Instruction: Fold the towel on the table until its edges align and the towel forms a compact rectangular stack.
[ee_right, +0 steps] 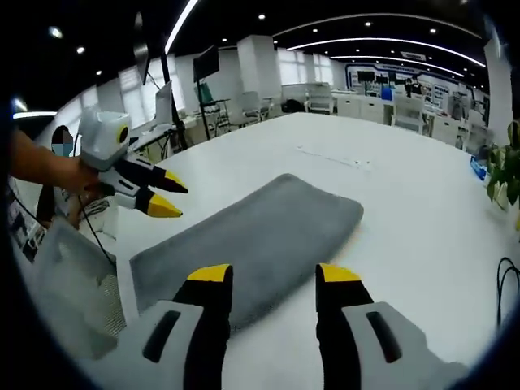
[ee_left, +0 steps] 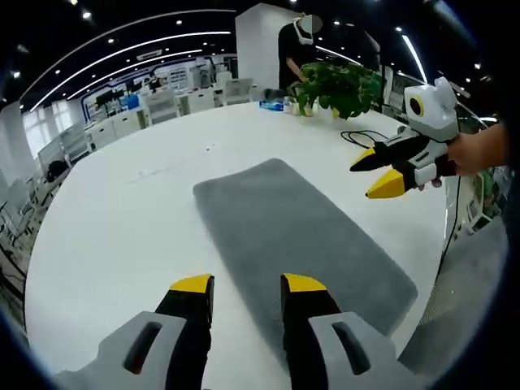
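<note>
The towel [ee_left: 296, 231] is seen lying long on the table [ee_left: 122, 219], running away from the left gripper [ee_left: 248, 284]. Both the left gripper and the right gripper [ee_right: 274, 275] are held released and empty, the left being nearer a short end.

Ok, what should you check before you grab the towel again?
1. Towel lies flat on the table: ok; it looks like a long grey rectangle, seemingly already folded.
2. Left gripper open, holding nothing: ok.
3. Right gripper open, holding nothing: ok.
4. Both grippers off the towel: ok; each hangs above a long side.
5. Edges line up: cannot tell; the layers do not show from here.
6. Things near the towel stay out of the way: ok; the plant and the black cable sit apart from it.
</note>
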{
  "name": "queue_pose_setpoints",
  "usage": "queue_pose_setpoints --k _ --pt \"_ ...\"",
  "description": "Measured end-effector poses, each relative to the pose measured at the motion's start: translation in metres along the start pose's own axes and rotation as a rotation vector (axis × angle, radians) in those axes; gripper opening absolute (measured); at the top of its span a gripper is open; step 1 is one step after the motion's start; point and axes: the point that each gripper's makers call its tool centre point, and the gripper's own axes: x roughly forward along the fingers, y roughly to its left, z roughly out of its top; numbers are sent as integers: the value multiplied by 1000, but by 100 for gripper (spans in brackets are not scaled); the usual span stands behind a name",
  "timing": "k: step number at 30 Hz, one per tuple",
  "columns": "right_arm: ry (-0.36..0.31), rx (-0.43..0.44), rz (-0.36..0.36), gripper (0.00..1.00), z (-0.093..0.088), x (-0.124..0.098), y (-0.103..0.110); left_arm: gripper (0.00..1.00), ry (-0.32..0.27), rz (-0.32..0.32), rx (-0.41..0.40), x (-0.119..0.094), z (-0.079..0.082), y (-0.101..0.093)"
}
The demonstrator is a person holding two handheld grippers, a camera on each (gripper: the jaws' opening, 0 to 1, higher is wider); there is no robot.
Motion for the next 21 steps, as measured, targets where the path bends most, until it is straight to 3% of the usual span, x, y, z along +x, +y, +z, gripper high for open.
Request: queue_pose_setpoints --k 21 --pt "89 -12 -1 35 -33 14 15 28 65 -50 40 14 -20 -7"
